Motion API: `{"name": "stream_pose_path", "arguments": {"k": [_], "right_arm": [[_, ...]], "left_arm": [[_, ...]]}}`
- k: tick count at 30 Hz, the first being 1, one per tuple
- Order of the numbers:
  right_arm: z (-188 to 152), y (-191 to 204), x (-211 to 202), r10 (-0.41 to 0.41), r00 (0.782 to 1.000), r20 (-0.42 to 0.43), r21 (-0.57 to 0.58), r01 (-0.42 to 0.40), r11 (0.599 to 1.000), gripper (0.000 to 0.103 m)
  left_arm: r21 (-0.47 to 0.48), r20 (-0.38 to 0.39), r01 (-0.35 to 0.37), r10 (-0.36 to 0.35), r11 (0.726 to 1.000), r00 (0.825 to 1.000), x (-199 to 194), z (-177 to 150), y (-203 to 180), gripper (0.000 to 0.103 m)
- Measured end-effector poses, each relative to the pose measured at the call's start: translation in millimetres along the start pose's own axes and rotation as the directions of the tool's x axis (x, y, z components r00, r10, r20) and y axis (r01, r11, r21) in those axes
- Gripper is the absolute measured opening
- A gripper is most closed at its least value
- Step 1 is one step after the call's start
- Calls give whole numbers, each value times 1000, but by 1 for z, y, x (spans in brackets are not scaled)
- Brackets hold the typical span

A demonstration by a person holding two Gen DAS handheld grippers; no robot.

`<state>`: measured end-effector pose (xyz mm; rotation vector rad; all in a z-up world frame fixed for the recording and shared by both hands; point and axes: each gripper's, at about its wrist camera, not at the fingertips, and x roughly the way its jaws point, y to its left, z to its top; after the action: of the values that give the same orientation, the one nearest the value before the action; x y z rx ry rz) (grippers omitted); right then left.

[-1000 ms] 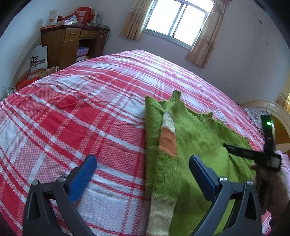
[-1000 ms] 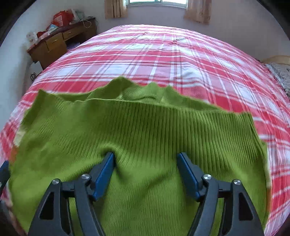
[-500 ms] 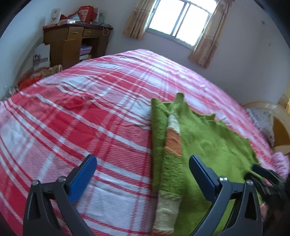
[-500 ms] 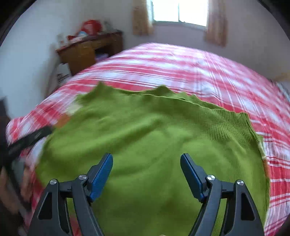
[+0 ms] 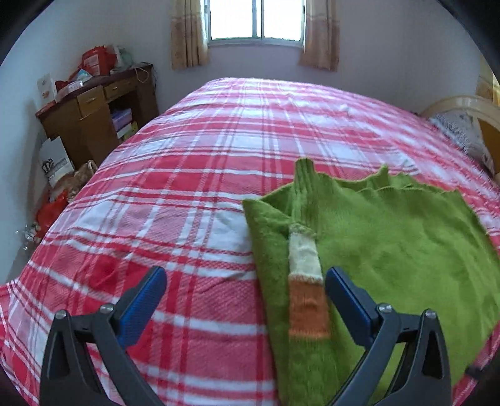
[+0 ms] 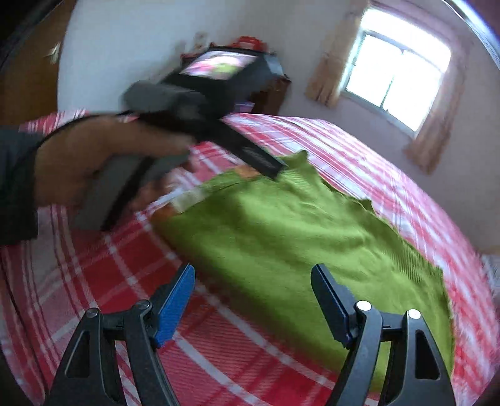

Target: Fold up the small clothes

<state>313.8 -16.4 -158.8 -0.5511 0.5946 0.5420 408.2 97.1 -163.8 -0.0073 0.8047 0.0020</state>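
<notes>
A green knit sweater (image 5: 390,250) lies flat on the red plaid bedspread (image 5: 187,175), toward its right side. One sleeve (image 5: 304,265), with cream and orange bands, is folded lengthwise over the sweater's left part. My left gripper (image 5: 245,281) hovers open above that left edge, with nothing held. In the right wrist view the sweater (image 6: 297,237) spreads ahead and to the right. My right gripper (image 6: 253,274) stands open over its near edge, with nothing between the jaws. A person's hand (image 6: 93,162) holds the left gripper, whose fingers (image 6: 265,160) reach the sweater's far corner.
A wooden desk (image 5: 97,118) piled with boxes stands by the left wall, with bags (image 5: 56,200) on the floor beside it. A curtained window (image 5: 256,18) is behind the bed. A headboard (image 5: 462,106) and a grey pillow (image 5: 462,134) lie at the right.
My right gripper has swung from over the sweater's middle to its near edge, rolling as it went. The left gripper has shifted and rolled. The right gripper has left the left wrist view.
</notes>
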Motion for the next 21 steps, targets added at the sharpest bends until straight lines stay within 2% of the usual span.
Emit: {"name": "stream_pose_path", "arguments": {"k": [6, 12, 21], "right_arm": [[12, 32, 17, -53, 998, 21, -109, 55, 992, 77], [19, 42, 35, -69, 998, -2, -141, 68, 988, 77], [30, 50, 46, -101, 995, -1, -166, 100, 981, 77]], "left_arm": [[28, -28, 13, -12, 1000, 1000, 10, 0, -7, 103], [-11, -59, 57, -57, 998, 997, 21, 4, -1, 103], [-16, -57, 95, -96, 995, 994, 27, 7, 0, 103]]}}
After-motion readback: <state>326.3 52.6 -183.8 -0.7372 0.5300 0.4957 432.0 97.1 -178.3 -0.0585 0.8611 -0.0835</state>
